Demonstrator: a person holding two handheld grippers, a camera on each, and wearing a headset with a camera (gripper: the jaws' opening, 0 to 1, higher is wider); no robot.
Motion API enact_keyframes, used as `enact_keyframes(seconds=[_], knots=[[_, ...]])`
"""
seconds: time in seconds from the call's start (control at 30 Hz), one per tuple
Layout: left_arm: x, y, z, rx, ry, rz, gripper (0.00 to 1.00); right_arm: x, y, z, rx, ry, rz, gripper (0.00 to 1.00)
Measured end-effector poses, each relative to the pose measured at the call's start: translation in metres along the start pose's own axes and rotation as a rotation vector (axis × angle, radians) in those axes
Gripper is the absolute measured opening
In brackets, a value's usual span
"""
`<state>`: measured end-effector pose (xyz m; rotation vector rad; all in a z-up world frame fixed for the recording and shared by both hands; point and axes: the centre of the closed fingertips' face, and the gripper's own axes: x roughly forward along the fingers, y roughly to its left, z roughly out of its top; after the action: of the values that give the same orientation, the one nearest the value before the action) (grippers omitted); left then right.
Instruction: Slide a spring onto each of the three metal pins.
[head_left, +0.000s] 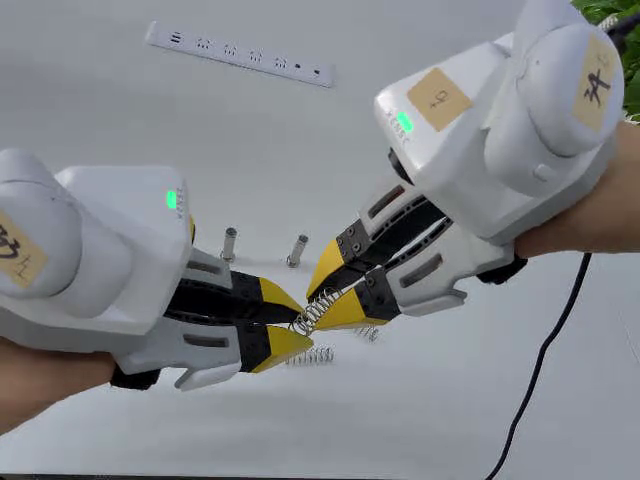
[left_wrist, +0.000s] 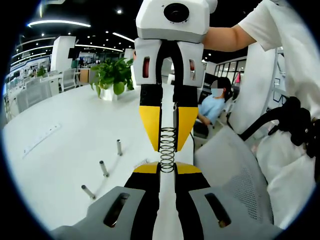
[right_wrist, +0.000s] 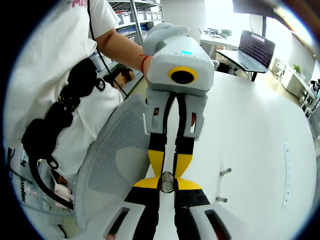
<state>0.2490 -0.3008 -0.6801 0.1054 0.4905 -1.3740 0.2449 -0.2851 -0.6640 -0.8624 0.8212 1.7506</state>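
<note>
A small metal spring (head_left: 316, 312) hangs above the white table, pinched between both grippers, which meet tip to tip. My left gripper (head_left: 300, 328) comes in from the lower left and is shut on one end. My right gripper (head_left: 338, 298) reaches down from the upper right, shut on the other end. In the left gripper view the spring (left_wrist: 167, 147) runs straight from my own jaws (left_wrist: 167, 169) up into the opposite gripper (left_wrist: 167, 131). Two upright metal pins (head_left: 229, 243) (head_left: 298, 250) stand bare just behind the tips. All three pins (left_wrist: 119, 147) (left_wrist: 103, 168) (left_wrist: 88, 192) appear in the left gripper view.
Two loose springs (head_left: 310, 355) (head_left: 368, 332) lie on the table under the grippers. A white power strip (head_left: 240, 53) lies at the far edge. A black cable (head_left: 540, 370) trails at the right. A grey mesh chair (right_wrist: 110, 170) stands beside the table.
</note>
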Motion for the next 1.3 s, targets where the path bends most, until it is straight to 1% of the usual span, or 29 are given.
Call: enact_keyframes(seconds=[0.2,0.33,0.6,0.77,0.93,1.1,1.17,1.3], knots=[[0.0,0.0,-0.002,0.007,-0.003,0.003,0.07,0.002,0.0,0.0,0.0,0.006,0.002,0.06],[-0.001,0.0,-0.003,-0.002,-0.007,0.004,0.08,0.003,0.0,0.001,-0.002,0.007,0.005,0.06],[-0.006,0.005,-0.003,-0.009,-0.024,0.029,0.14,0.005,-0.001,0.003,-0.002,0.006,0.009,0.06],[-0.012,0.011,-0.006,-0.016,-0.034,0.058,0.22,0.003,-0.004,0.005,0.001,0.003,-0.001,0.06],[-0.02,0.016,-0.013,-0.022,-0.033,0.086,0.27,0.001,-0.012,0.009,0.006,0.001,-0.021,0.06],[-0.033,0.028,-0.022,-0.023,-0.03,0.141,0.36,-0.002,-0.022,0.013,0.009,0.011,-0.047,0.06],[-0.039,0.034,-0.025,-0.033,-0.033,0.168,0.38,-0.004,-0.03,0.013,0.007,0.023,-0.068,0.06],[-0.049,0.045,-0.033,-0.035,-0.024,0.207,0.43,-0.007,-0.045,0.015,0.018,0.032,-0.102,0.06]])
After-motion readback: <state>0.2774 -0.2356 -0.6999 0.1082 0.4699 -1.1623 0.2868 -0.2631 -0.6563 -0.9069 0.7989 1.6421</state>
